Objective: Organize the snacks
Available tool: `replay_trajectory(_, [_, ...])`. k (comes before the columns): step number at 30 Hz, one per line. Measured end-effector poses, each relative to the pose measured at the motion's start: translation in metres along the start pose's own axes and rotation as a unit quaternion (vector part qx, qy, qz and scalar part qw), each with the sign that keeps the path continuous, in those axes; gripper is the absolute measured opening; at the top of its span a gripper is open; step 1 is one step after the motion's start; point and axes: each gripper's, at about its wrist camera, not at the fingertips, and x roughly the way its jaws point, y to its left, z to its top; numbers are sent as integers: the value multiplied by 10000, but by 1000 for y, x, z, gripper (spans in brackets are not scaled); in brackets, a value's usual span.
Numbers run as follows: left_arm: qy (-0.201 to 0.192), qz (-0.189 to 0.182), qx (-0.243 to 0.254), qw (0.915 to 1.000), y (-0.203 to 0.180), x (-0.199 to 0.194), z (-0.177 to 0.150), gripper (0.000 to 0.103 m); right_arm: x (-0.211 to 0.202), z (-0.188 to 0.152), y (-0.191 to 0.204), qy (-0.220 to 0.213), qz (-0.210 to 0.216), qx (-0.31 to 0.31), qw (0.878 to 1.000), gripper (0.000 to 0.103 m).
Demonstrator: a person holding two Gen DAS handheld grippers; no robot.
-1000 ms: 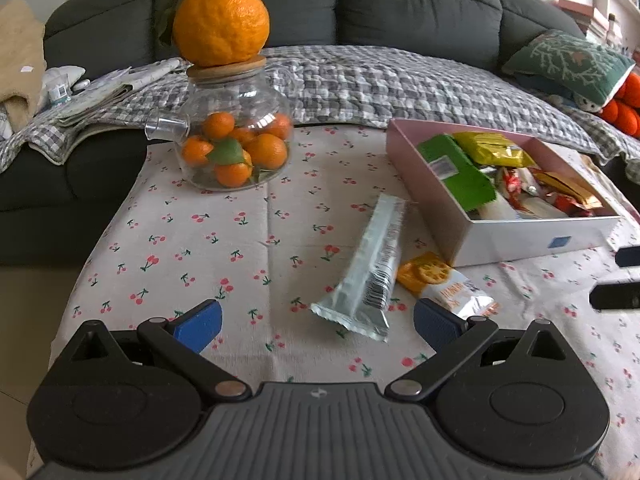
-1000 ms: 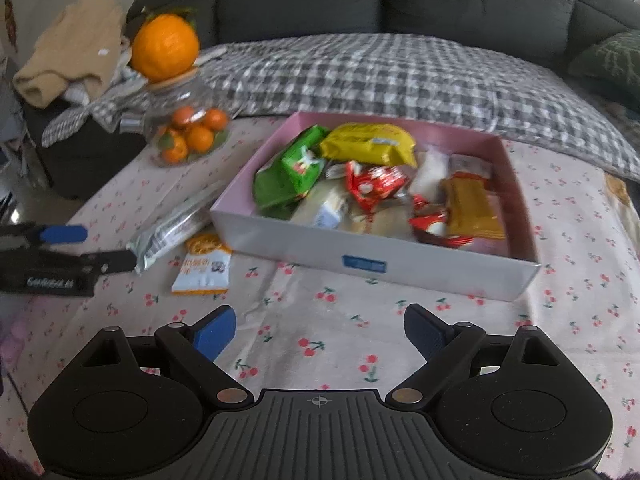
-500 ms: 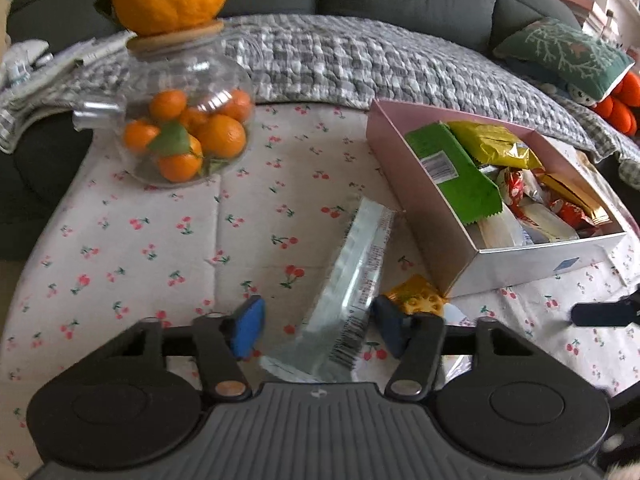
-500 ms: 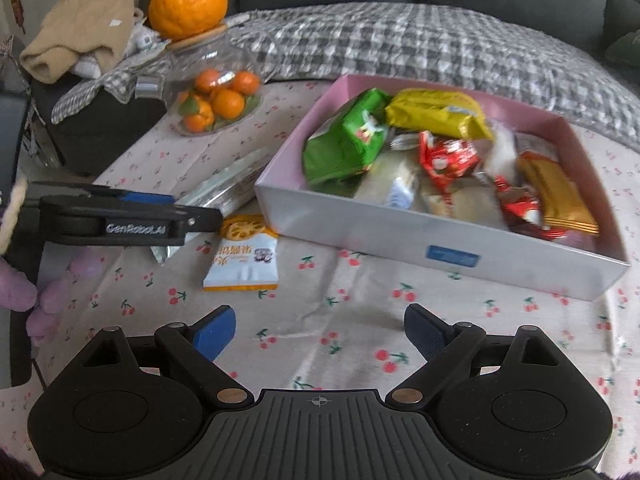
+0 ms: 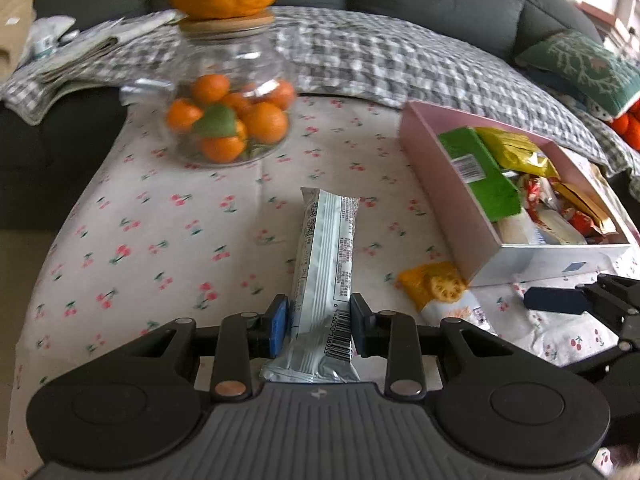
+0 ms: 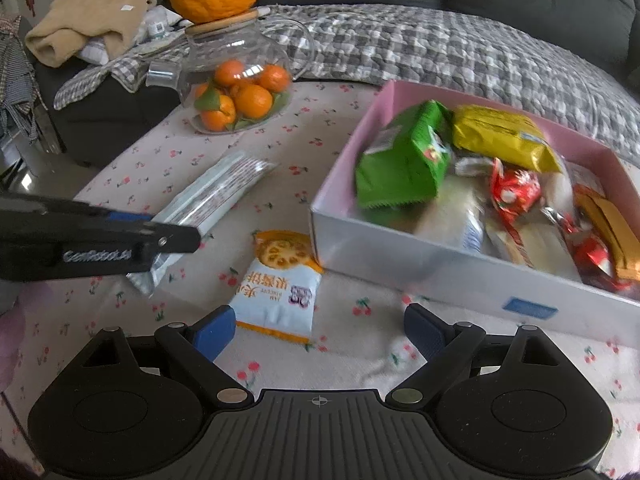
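Left gripper clamped on silver snack bar, long axis pointing away; right gripper wide open, empty

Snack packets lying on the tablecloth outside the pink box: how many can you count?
2. The long silver packet lies between the left gripper's fingers; the orange-and-white packet lies beside the pink box, ahead of the right gripper.

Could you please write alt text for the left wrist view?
The left tongs close on the near end of a long silver snack packet lying on a cherry-print tablecloth. A pink box of snacks sits to the right, a glass jar of oranges behind.
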Motion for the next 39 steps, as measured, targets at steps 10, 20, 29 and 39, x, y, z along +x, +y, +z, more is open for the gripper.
replay_trajectory(10, [53, 67, -316, 9995, 19, -4, -3, 29, 12, 12, 18, 94, -262, 127, 9995, 85])
replay_trajectory(20, [84, 92, -258, 9996, 16, -6, -5, 29, 7, 11, 38, 134, -166, -251, 9995, 22])
replay_trajectory(29, [151, 12, -192, 9997, 14, -8, -6, 29, -4, 6, 20, 270, 116, -31, 9996, 15])
replay_trajectory(39, [268, -190, -152, 9993, 6, -12, -9, 29, -34, -17, -30, 380, 410, 339, 9979, 4])
